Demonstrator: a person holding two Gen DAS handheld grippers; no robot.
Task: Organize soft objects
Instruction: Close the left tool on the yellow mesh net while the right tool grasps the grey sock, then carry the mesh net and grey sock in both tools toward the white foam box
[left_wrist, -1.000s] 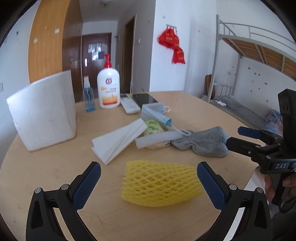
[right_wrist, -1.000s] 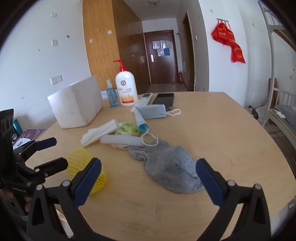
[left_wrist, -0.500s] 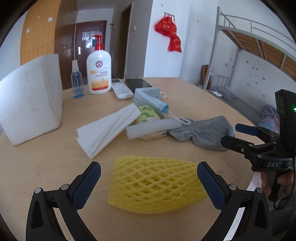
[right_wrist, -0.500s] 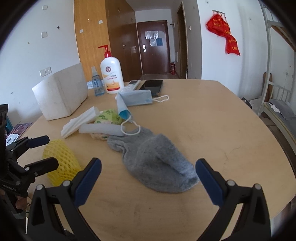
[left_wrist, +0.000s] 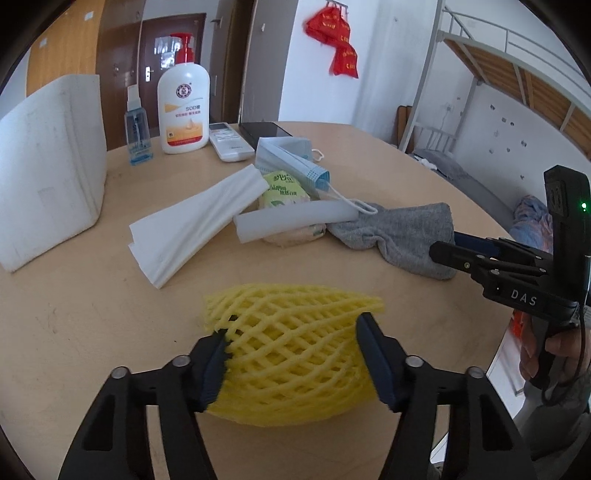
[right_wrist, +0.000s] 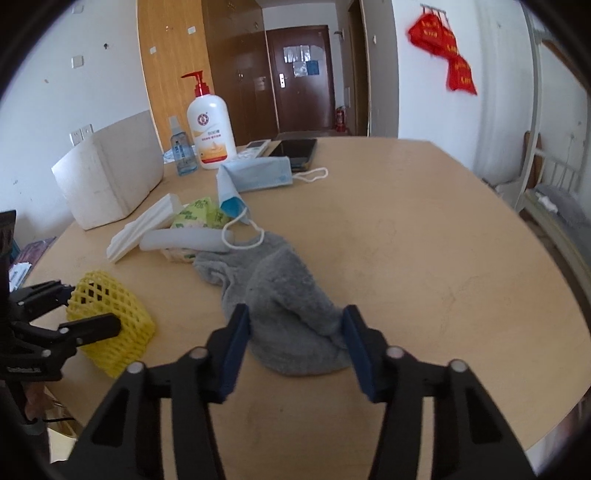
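Down on the round pale wooden table (left_wrist: 74, 310), the left gripper (left_wrist: 295, 360) has just been closing its jaws around the yellow foam mesh fruit sleeve (left_wrist: 295, 354), which lies near the table's front edge; the blue pads now press into the sleeve's two sides. Likewise the right gripper (right_wrist: 295, 341) has just been closing on the crumpled grey sock (right_wrist: 284, 306), and its pads touch the sock's near end on both sides. The sock lies flat on the table, its far end touching a white foam tube (right_wrist: 184, 238) and the ear loop of a folded blue face mask (right_wrist: 255, 175). Just beside the tube sit a green tissue packet (left_wrist: 282, 186) and a folded white cloth (left_wrist: 195, 225). Further back stand a white foam box (left_wrist: 48, 166), a white pump bottle (left_wrist: 183, 107) and a small blue spray bottle (left_wrist: 137, 129)
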